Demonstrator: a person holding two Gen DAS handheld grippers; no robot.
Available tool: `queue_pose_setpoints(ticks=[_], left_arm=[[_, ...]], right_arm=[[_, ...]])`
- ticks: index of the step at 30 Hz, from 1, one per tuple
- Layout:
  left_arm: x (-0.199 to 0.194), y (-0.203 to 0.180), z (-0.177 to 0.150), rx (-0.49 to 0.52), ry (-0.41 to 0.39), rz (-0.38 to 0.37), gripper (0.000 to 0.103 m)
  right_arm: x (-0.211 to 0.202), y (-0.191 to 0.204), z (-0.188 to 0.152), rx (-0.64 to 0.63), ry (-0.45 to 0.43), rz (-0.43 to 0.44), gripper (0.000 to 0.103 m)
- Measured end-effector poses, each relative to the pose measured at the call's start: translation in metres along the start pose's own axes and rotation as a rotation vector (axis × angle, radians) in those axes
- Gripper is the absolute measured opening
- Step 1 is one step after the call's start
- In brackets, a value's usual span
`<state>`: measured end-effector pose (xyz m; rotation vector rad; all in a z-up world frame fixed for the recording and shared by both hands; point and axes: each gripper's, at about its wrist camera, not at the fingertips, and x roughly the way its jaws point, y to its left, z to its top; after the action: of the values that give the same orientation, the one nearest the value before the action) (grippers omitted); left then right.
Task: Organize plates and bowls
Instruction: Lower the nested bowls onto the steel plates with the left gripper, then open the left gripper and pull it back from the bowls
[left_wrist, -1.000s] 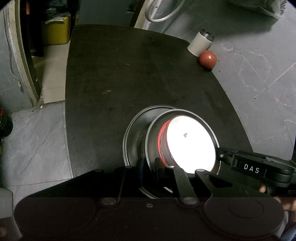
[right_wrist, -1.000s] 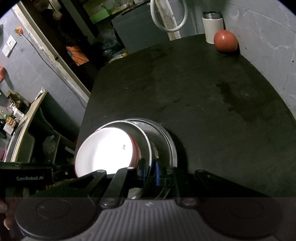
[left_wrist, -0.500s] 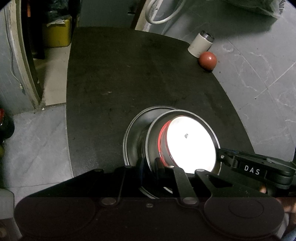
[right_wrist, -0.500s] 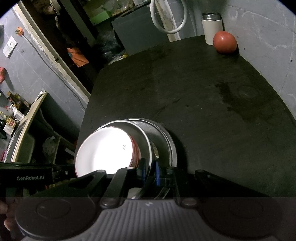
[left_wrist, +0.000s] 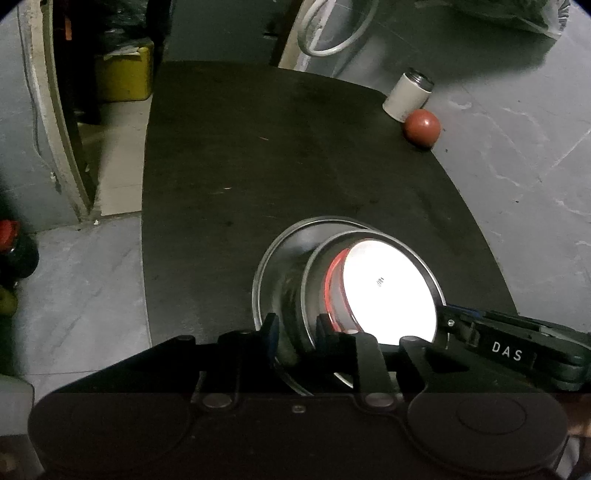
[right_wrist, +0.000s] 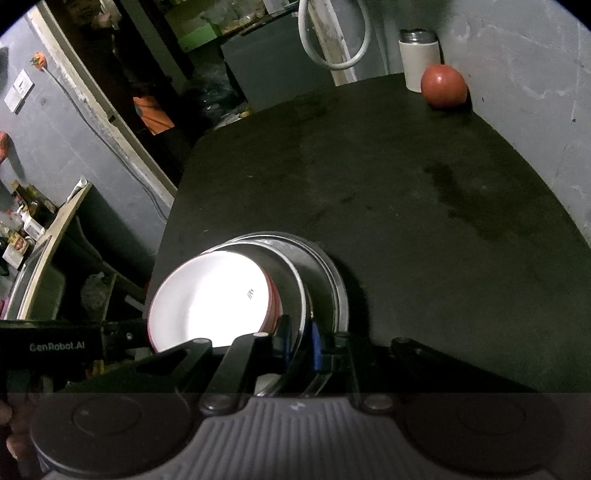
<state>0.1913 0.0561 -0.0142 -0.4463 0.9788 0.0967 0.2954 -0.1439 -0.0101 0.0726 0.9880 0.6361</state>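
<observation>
A stack sits near the front edge of the black table (left_wrist: 295, 166): a wide steel plate (left_wrist: 280, 258) underneath, a steel bowl (left_wrist: 314, 288) in it, and a white bowl with a red outside (left_wrist: 388, 291) nested inside. My left gripper (left_wrist: 295, 326) is shut on the stack's left rim. My right gripper (right_wrist: 299, 343) is shut on the right rim of the steel bowl (right_wrist: 291, 273), beside the white bowl (right_wrist: 210, 299) and steel plate (right_wrist: 332, 284). Each gripper shows in the other's view.
A white steel-topped cup (left_wrist: 406, 96) and a red ball (left_wrist: 421, 127) stand at the table's far right corner by the grey wall; both also show in the right wrist view, cup (right_wrist: 419, 62) and ball (right_wrist: 443, 86). Floor and clutter lie off the left edge.
Almost nothing has moved; the stack and both grippers hold the same pose, with only a slight shift of the camera views.
</observation>
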Motion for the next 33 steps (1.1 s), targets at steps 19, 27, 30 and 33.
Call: queue_pose_setpoints(ticks=[19, 27, 30, 33], left_arm=[[-0.003, 0.000, -0.001, 0.008, -0.019, 0.045, 0.039], [-0.009, -0.001, -0.002, 0.000, -0.037, 0.069, 0.055], [-0.013, -0.002, -0.003, -0.005, -0.049, 0.080, 0.060], [-0.017, -0.002, -0.003, -0.007, -0.063, 0.092, 0.064]], right_arm=[[-0.011, -0.005, 0.000, 0.001, -0.057, -0.009, 0.028], [-0.016, -0.008, -0.002, 0.001, -0.081, -0.018, 0.040], [-0.020, -0.009, -0.002, -0.004, -0.092, -0.021, 0.044], [-0.024, -0.011, -0.001, 0.002, -0.107, -0.015, 0.047]])
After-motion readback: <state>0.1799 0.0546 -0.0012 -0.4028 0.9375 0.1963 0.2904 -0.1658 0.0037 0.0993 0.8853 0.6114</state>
